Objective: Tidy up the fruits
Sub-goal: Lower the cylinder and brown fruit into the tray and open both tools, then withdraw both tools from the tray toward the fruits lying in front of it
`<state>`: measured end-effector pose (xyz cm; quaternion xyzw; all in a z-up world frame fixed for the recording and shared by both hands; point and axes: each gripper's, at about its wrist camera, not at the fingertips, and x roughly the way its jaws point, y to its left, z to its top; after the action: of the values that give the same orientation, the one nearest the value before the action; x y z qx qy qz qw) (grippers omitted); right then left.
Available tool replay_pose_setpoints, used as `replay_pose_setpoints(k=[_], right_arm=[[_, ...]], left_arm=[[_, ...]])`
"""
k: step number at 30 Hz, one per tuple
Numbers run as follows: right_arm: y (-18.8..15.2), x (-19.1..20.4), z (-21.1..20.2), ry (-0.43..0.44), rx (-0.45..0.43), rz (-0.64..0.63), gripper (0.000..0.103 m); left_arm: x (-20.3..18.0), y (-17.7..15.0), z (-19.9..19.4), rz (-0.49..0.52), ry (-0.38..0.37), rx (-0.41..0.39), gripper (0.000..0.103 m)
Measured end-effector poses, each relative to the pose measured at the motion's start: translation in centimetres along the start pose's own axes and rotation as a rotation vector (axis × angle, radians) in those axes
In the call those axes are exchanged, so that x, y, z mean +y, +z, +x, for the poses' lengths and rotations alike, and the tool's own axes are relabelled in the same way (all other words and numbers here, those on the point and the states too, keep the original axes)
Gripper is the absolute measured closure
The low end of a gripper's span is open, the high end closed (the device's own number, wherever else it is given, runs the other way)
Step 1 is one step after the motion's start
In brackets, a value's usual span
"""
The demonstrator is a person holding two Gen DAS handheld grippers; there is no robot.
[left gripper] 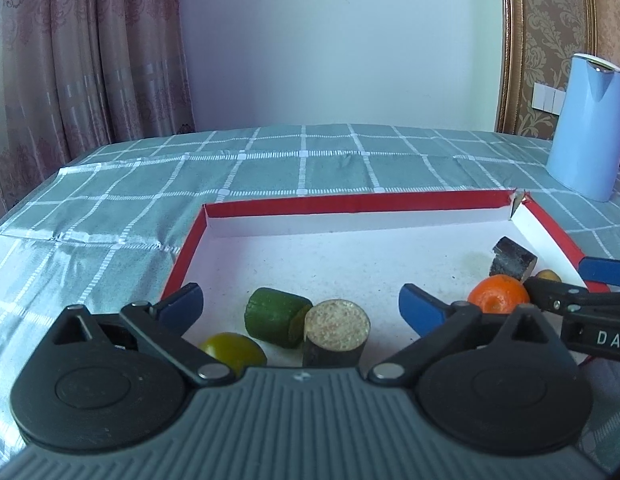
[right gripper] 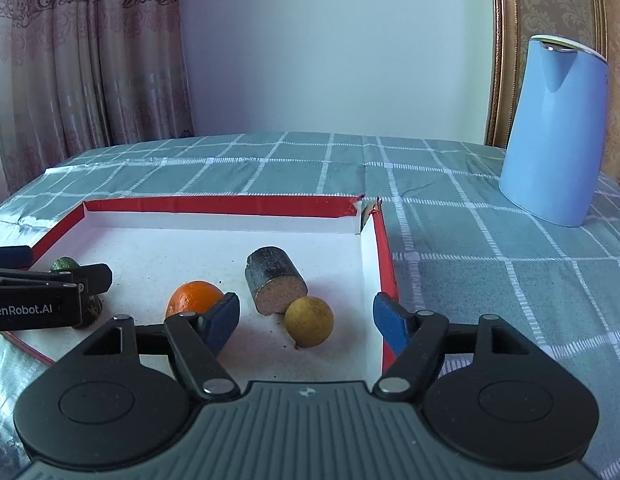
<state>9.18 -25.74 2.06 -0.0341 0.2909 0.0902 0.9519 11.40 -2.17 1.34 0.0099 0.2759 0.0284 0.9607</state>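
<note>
Fruit is all inside the red-rimmed tray [left gripper: 390, 202] already, so trouble from here would come from my own tongs. Seen from my left tongs [left gripper: 300, 306], the green cylinder [left gripper: 276, 316] lies on its side touching a tan-faced dark stub [left gripper: 335, 334] at its 4 o'clock, with a yellow-green round fruit [left gripper: 232, 348] just beside them at 8 o'clock. Those tongs gape wide, holding nothing; all three pieces sit in or just below the gap, so a careless forward nudge could knock the cylinder rolling across the white floor. Over at 3 o'clock lies the orange [left gripper: 498, 294], with a second dark stub [left gripper: 512, 262] behind it at 1 o'clock near the tray's corner. From my right tongs [right gripper: 306, 320], also released and empty, a yellow ball [right gripper: 309, 322] rests between the pads, touching that stub [right gripper: 276, 284] at its 11 o'clock. The left pad [right gripper: 220, 322] sits against or just in front of the orange [right gripper: 194, 300], I cannot tell which; withdrawing sideways might drag it. The right pad [right gripper: 390, 322] hovers close by the tray's red wall, and catching it could shift the whole tray and set the round fruit rolling. My two tongs are close together, so they could clash. Farther out at 2 o'clock a blue jug [right gripper: 554, 140] stands on the checked cloth [right gripper: 270, 164], well apart from the tray.
</note>
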Motion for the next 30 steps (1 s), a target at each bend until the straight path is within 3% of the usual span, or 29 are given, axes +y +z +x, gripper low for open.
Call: replay_pose_setpoints(k=[6, 19, 30], right_arm=[[-0.3, 0.0, -1.9, -0.028, -0.084, -0.008, 0.029], [-0.9, 0.4, -2.1, -0.036, -0.089, -0.026, 0.029], [-3.6, 0.7, -6.6, 0.03, -0.141, -0.03, 0.029]], left_arm=[[0.3, -0.6, -1.1, -0.003, -0.007, -0.019, 0.0], [2.0, -2.0, -3.0, -0.049, -0.021, -0.036, 0.0], [1.9, -2.9, -4.4, -0.031, -0.041, -0.058, 0.0]])
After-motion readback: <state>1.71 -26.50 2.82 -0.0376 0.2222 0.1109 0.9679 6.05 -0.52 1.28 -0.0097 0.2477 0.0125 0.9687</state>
